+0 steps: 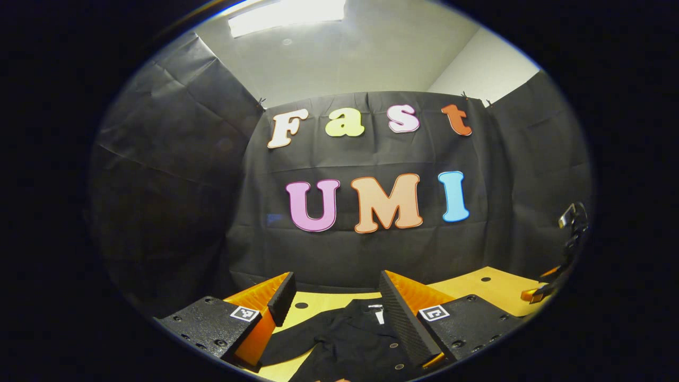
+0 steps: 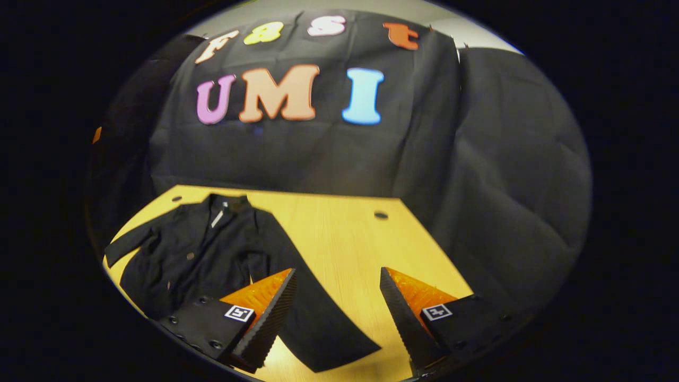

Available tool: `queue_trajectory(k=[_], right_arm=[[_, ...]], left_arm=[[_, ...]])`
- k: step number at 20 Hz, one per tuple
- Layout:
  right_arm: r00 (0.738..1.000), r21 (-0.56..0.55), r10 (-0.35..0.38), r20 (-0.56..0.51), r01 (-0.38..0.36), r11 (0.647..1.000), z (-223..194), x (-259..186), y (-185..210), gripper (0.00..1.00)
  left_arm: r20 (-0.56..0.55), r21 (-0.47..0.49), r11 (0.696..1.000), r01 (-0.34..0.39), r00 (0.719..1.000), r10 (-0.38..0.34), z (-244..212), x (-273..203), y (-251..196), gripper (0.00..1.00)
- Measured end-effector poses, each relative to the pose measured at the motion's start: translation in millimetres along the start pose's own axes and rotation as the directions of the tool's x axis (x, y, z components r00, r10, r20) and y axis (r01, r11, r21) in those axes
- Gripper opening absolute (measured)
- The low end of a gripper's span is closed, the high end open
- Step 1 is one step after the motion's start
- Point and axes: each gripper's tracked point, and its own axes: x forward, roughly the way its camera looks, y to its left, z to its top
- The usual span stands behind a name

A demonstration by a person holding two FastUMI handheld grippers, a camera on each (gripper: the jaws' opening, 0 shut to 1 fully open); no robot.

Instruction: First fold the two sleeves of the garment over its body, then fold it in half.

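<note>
Table (image 2: 339,233), light wood, spans ahead of both jaw sets. Black button-front jacket (image 2: 212,254) lies flat on it, sleeves spread; one sleeve (image 2: 318,318) runs between right gripper (image 2: 337,302) fingers, untouched. Left gripper (image 1: 337,305) hangs above collar, jaws spread wide, gripping nothing. Right jaws likewise released.

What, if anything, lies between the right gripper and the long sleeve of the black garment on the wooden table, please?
Nothing visible does. The long sleeve lies flat on the bare yellow wooden table, running between the open fingers of the right gripper, with no other object around it.
</note>
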Motion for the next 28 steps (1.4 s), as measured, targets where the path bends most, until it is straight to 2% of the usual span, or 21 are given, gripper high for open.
queue_trajectory(k=[3,9,16,19,21,22,25,27,28], right_arm=[[0.990,0.011,-0.005,-0.138,0.007,1.000,-47,22,-16,1.00],[0.963,-0.053,0.004,-0.271,-0.019,0.998,-98,42,-22,1.00],[0.934,-0.059,0.083,-0.347,-0.111,0.992,-110,36,-20,1.00],[0.927,-0.012,0.116,-0.356,-0.128,0.992,-115,37,-19,0.99],[0.929,0.009,0.111,-0.353,-0.115,0.993,-112,39,-19,0.97],[0.928,0.016,0.111,-0.357,-0.112,0.994,-111,39,-17,0.92],[0.928,0.043,0.123,-0.350,-0.115,0.992,-111,40,-4,0.43],[0.935,0.053,0.078,-0.347,-0.064,0.997,-111,41,-5,0.10],[0.937,0.074,0.053,-0.347,-0.029,0.997,-108,45,-4,0.09]], left_arm=[[-0.013,0.002,1.000,-0.002,1.000,0.003,-3,-1,-6,0.92],[-0.038,0.014,0.999,-0.029,0.999,0.030,-10,-2,-15,0.92],[-0.064,0.027,0.999,-0.045,0.997,0.047,-16,-3,-37,0.95],[-0.071,0.033,0.999,-0.039,0.997,0.041,-16,-2,-43,0.95],[-0.066,0.032,0.999,-0.027,0.997,0.029,-15,4,-45,0.95],[-0.064,0.030,0.999,-0.020,0.998,0.022,-16,7,-48,0.95],[-0.081,0.004,1.000,0.011,0.997,-0.011,-26,13,-45,0.95],[-0.097,-0.012,1.000,0.013,0.995,-0.014,-33,19,-34,0.93],[-0.100,-0.017,1.000,0.007,0.995,-0.009,-36,21,-24,0.95]])
